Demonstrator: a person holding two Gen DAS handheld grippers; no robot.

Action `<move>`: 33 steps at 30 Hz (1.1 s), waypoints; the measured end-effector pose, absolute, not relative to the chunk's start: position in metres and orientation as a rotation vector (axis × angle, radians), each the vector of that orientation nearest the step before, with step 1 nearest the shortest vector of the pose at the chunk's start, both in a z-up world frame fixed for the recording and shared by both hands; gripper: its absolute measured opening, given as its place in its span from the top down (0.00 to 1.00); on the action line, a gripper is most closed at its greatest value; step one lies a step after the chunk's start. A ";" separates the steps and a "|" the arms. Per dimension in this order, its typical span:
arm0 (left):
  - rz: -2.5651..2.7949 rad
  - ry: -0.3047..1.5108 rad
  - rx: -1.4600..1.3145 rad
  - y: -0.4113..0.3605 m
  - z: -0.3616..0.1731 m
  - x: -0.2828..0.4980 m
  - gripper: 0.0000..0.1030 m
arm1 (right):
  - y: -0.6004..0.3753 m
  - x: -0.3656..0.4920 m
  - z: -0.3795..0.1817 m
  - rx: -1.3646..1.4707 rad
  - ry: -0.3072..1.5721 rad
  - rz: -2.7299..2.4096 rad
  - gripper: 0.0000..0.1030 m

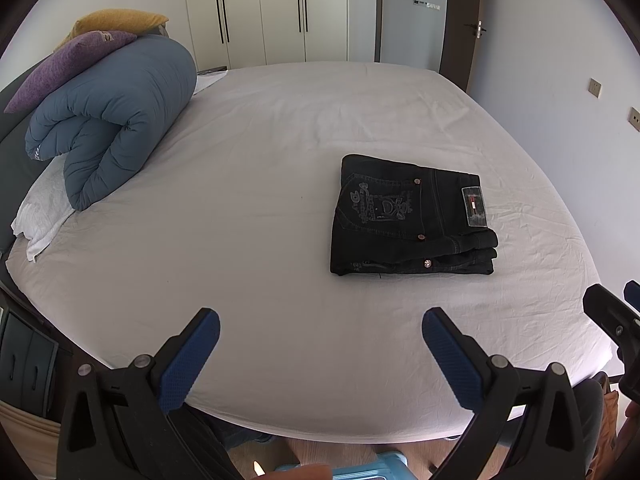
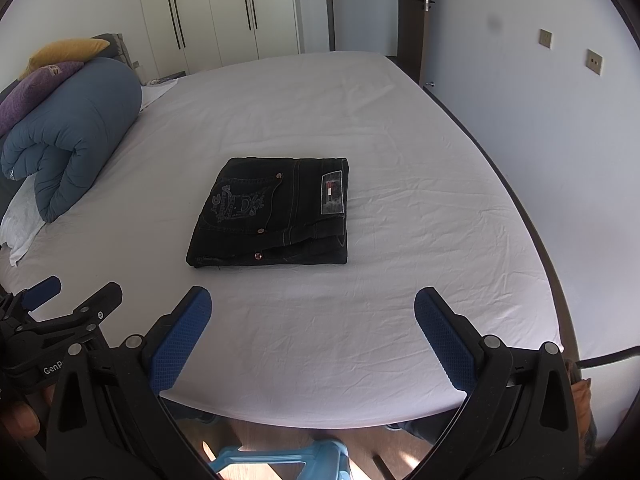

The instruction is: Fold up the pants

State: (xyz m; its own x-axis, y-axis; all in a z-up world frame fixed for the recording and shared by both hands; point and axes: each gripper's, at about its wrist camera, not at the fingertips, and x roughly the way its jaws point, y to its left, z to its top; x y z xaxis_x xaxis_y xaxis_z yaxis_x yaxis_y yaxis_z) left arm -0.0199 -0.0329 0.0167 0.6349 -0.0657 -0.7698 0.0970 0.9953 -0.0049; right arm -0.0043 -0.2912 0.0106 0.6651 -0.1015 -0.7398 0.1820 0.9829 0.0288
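Nearest the lenses, I am holding both tools back over the near edge of the bed (image 2: 460, 168), above the floor and a pale blue stool (image 2: 280, 460). The left gripper (image 1: 320, 344) is standing wide open with nothing between its blue pads (image 1: 188, 360); the right gripper (image 2: 312, 320) is likewise spread wide and carrying nothing, its pads (image 2: 180, 344) clear of the sheet. Both are pointing forward and slightly down, side by side, the left one's tips showing at the left margin of the right view. Beyond them, well apart from either tool, the jeans (image 2: 276, 212) are lying on the white sheet as a compact, squared stack of several layers, pocket embroidery and waistband patch facing up. In my judgement, the folding step is finished, or nearly so, and I am sitting in the release and retreat phase. The next move, if any, is calling only for a check that the stack's edges are lining up; a light press or a nudge on the right-hand edge, where the layers are showing staggered, would tidy it. Farther off, at the left, a rolled blue duvet (image 1: 112, 120) is resting with a purple pillow (image 1: 68, 68) and a yellow pillow (image 1: 116, 20) on top. Farthest, wardrobe doors (image 2: 224, 12) and a door (image 1: 460, 24) are closing the scene.
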 end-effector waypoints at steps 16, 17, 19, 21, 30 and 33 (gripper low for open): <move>-0.094 0.882 0.037 -0.031 0.014 -0.023 0.00 | -0.291 -0.004 0.008 0.106 0.834 -0.156 0.00; -0.095 0.883 0.037 -0.031 0.013 -0.024 0.00 | -0.291 -0.005 0.007 0.106 0.834 -0.157 0.00; -0.094 0.882 0.037 -0.031 0.013 -0.023 0.00 | -0.291 -0.005 0.007 0.106 0.834 -0.156 0.00; -0.098 0.885 0.035 -0.031 0.013 -0.023 0.00 | -0.291 -0.004 0.007 0.106 0.834 -0.156 0.00; -0.103 0.874 0.042 -0.029 0.010 -0.027 0.00 | -0.291 -0.006 0.004 0.111 0.841 -0.156 0.00; -0.106 0.872 0.042 -0.029 0.011 -0.025 0.00 | -0.294 -0.008 0.003 0.117 0.841 -0.160 0.00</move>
